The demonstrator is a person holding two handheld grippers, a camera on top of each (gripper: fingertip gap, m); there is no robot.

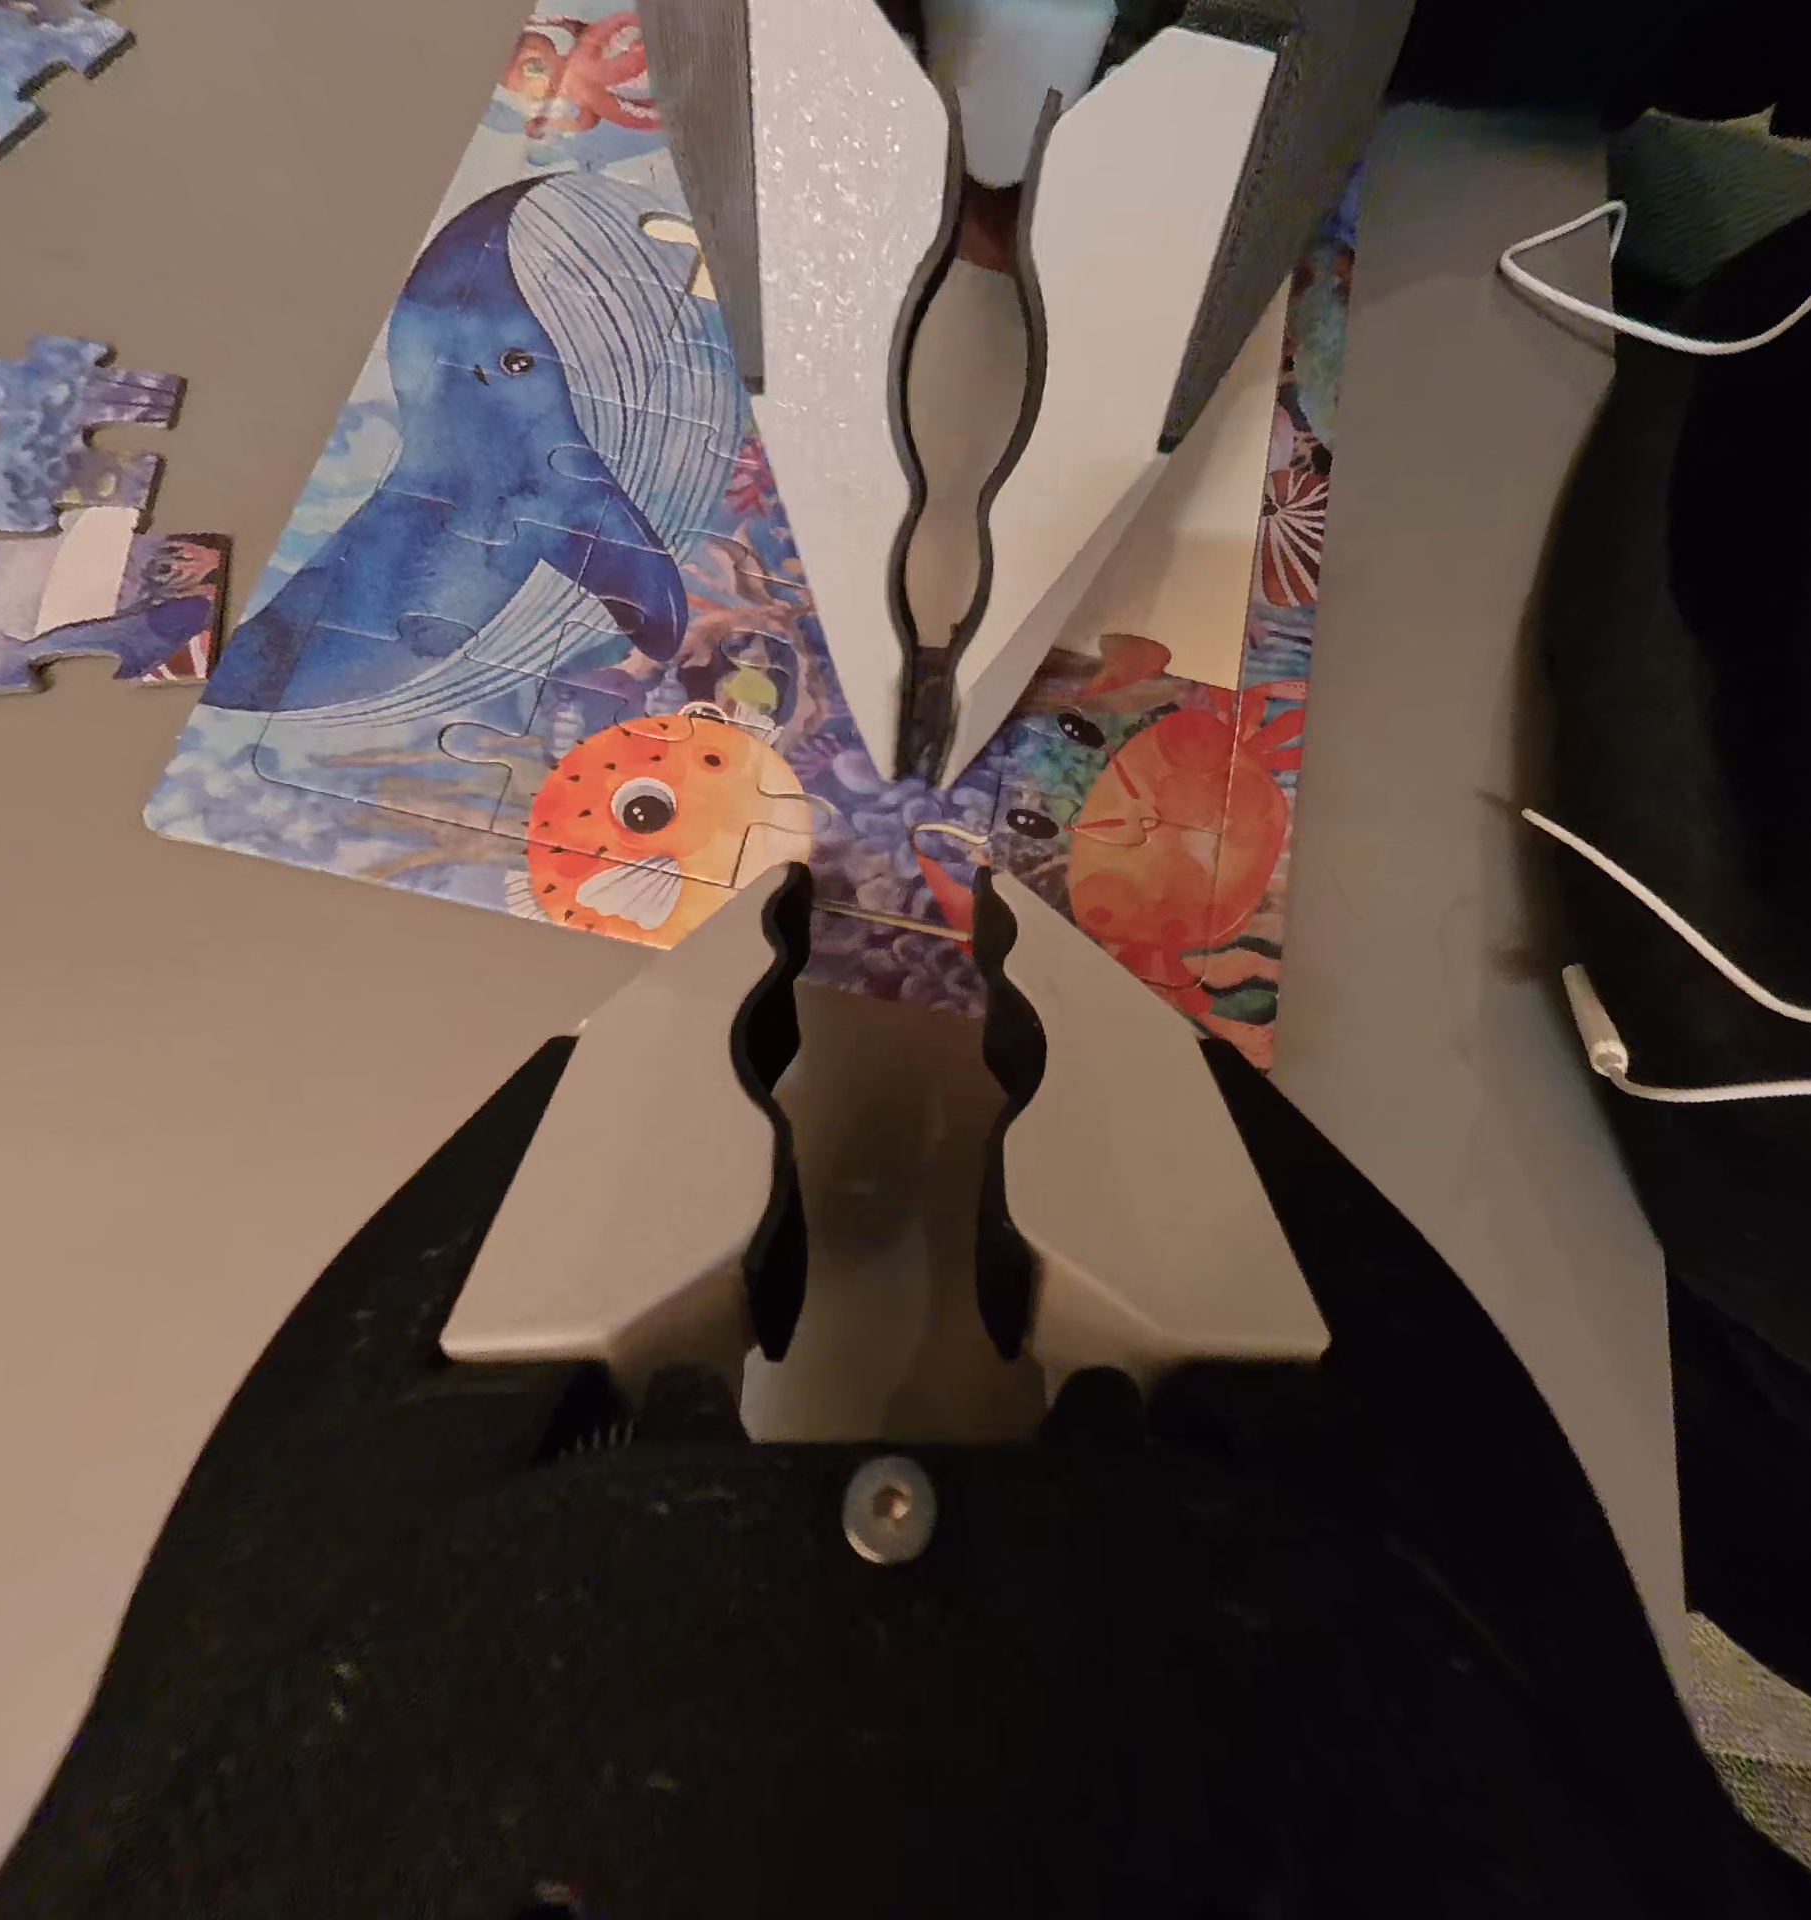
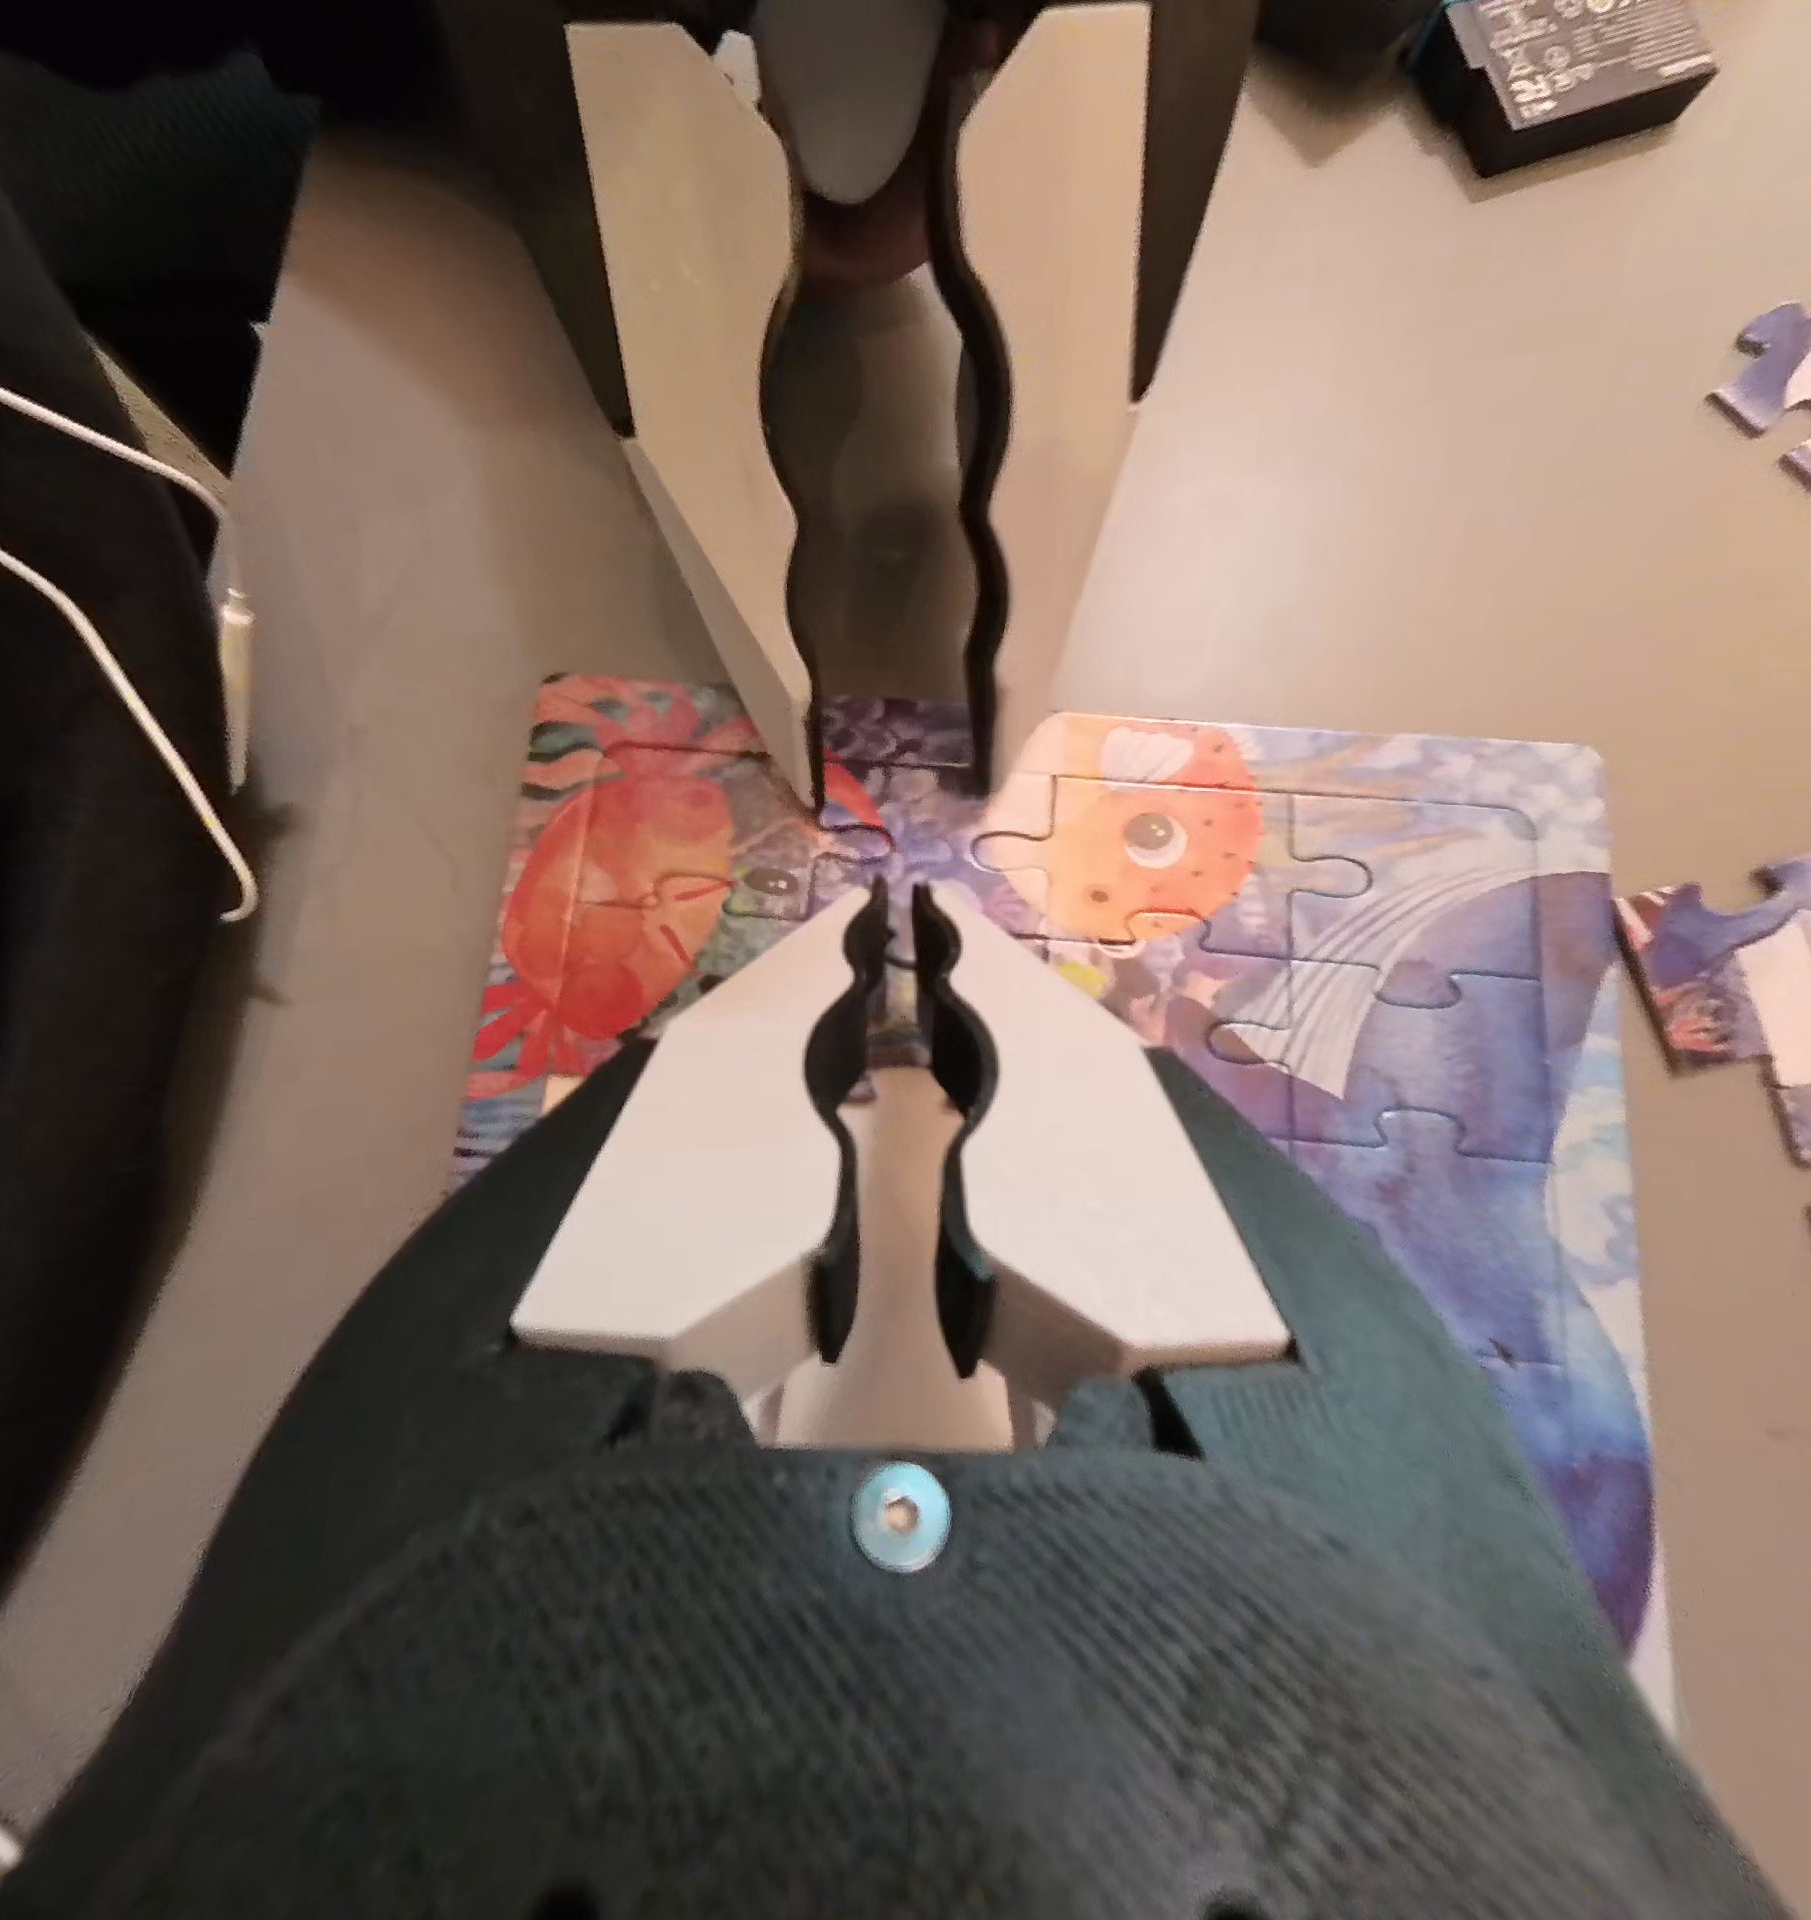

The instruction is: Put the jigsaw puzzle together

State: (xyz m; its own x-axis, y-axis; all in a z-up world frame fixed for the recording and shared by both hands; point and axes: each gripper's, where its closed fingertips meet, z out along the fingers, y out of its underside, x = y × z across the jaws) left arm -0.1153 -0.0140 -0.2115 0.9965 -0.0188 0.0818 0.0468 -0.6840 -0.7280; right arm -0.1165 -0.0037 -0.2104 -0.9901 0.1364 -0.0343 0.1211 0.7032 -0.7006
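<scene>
On the grey worktop [image 1: 205, 1091], both tools meet over the jigsaw puzzle [image 1: 485, 582]: left hand-held gripper [image 1: 890, 883] parted and empty, right hand-held gripper [image 2: 899, 896] nearly closed, empty too.

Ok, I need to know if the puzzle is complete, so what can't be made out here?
- Jigsaw puzzle centre, left wrist view: covered by the right gripper.
- Right gripper's grip: tips almost together, blurred in the right wrist view; holding a piece or not, unclear.
- Puzzle's near part, right wrist view: hidden under that gripper's body.
- Loose pieces: cut off by the frame edges, so no count.
</scene>
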